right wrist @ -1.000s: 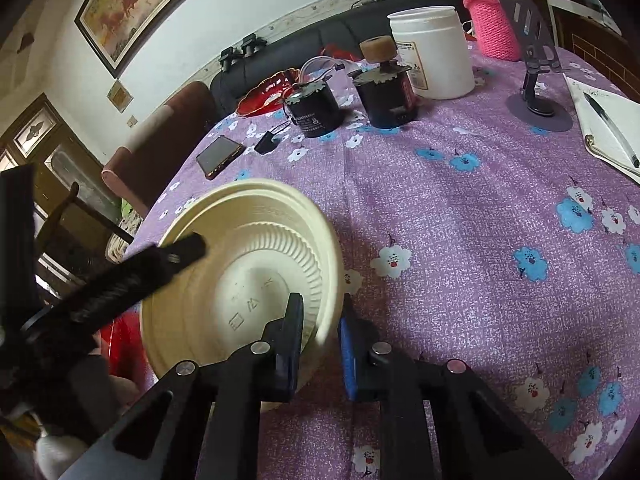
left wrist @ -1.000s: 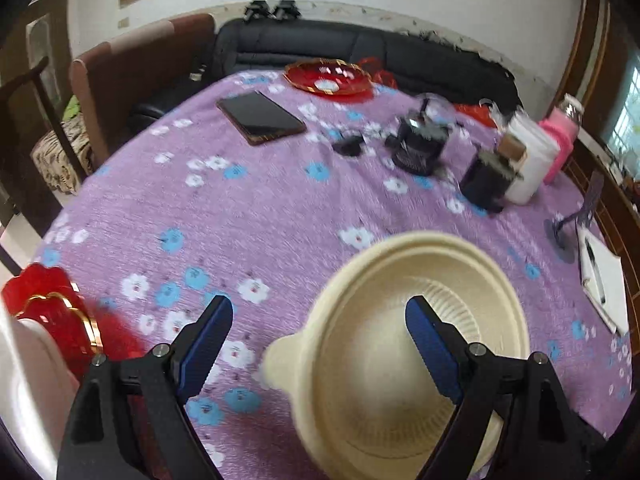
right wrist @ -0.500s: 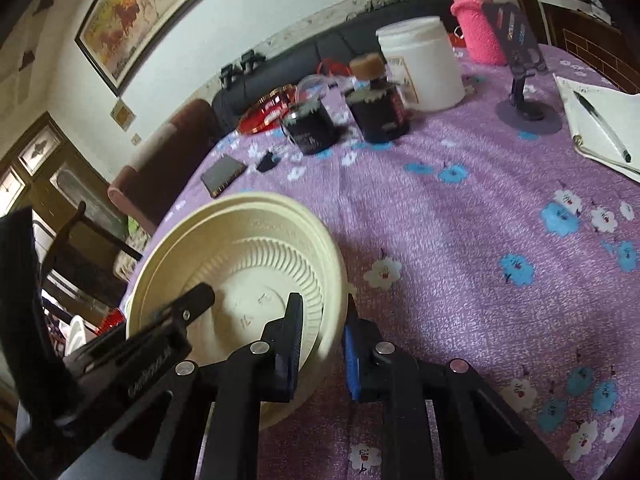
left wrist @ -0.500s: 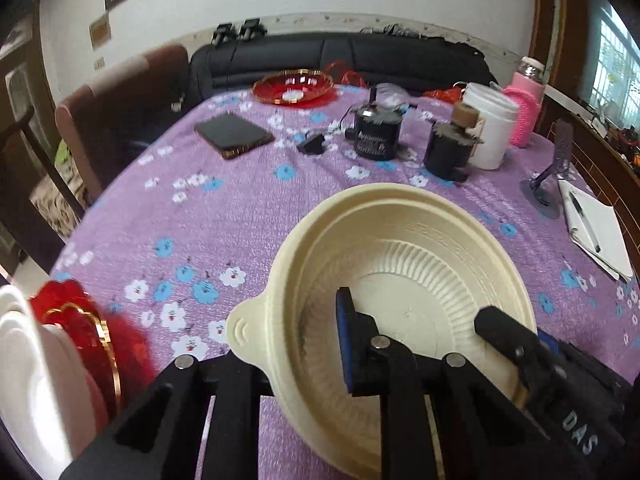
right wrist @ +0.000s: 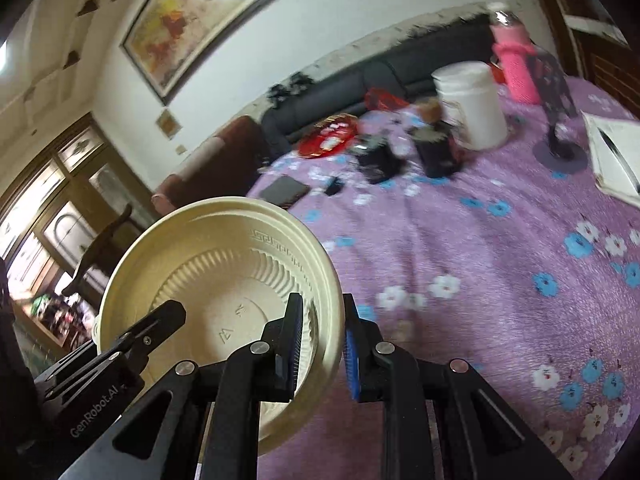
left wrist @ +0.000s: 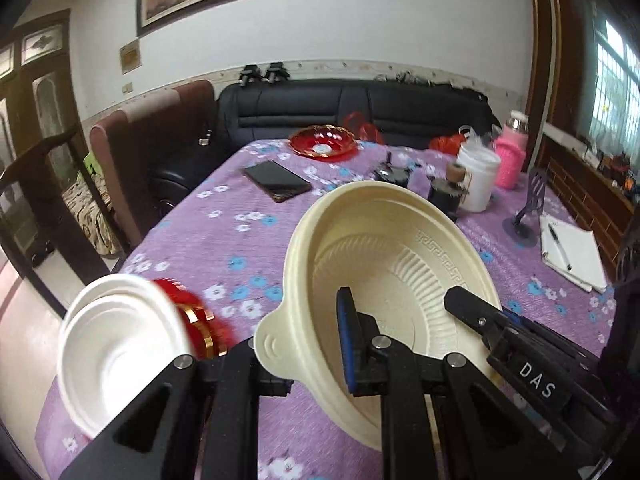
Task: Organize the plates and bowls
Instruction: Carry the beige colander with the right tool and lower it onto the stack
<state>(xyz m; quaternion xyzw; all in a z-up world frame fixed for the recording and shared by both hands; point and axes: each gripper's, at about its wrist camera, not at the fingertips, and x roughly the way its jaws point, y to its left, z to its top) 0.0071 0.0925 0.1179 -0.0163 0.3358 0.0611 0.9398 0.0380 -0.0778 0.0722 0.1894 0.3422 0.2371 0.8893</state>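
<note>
A cream plastic bowl [left wrist: 396, 264] with a small handle tab is held tilted above the purple flowered table [left wrist: 224, 236]. My left gripper [left wrist: 316, 344] is shut on its near rim beside the tab. My right gripper [right wrist: 320, 344] is shut on the opposite rim of the same bowl [right wrist: 216, 280]; its finger shows in the left wrist view [left wrist: 480, 316]. A white bowl [left wrist: 116, 344] stands at the near left table edge with red gold-rimmed plates [left wrist: 192, 316] behind it. Another red plate [left wrist: 322, 142] sits at the far end.
A phone [left wrist: 278, 180], two dark jars [left wrist: 444, 192], a white tub [left wrist: 478, 176], a pink bottle [left wrist: 510, 156], a phone stand [left wrist: 528, 208] and a notebook with pen [left wrist: 568, 248] are on the table. A chair [left wrist: 152, 140] and black sofa [left wrist: 360, 108] stand behind.
My left gripper went from open around the bowl to shut on its rim. Both grippers lifted and tilted the bowl up off the table. The white bowl came into view at left.
</note>
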